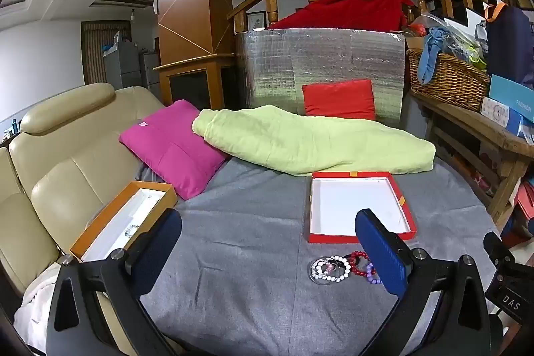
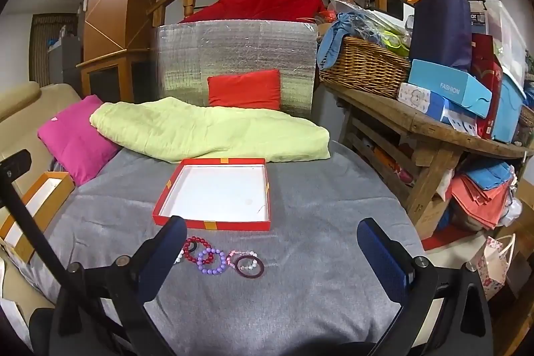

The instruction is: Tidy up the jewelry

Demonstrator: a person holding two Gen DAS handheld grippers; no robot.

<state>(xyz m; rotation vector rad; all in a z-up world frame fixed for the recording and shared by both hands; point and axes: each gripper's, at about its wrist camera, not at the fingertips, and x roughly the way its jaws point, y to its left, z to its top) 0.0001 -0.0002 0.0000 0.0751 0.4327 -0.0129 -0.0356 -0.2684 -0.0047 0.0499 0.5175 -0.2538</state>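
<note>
Since nothing's been picked up yet, both claws are just hanging wide open and empty over the grey blanket (image 2: 300,256). I'll use the red tray (image 2: 217,196) as the landmark: the bracelets (image 2: 220,257) sit in a little cluster just in front of its near edge, touching and overlapping each other, strung out roughly along that edge. There's a dark red beaded one, a purple one, a pink one, a dark bangle, plus white beads toward the left end. From the right claw (image 2: 273,256) they lie ahead and a bit left, right beside its left finger. From the left claw (image 1: 267,246) the same bracelets (image 1: 343,267) are off to the right, tucked against its right finger. So I'd say the right one is better placed, since the pile falls mostly inside its gap. The tray itself looks empty. There's also an orange box (image 1: 123,219) well left of the tray, with something small and sparkly inside, can't tell what.
</note>
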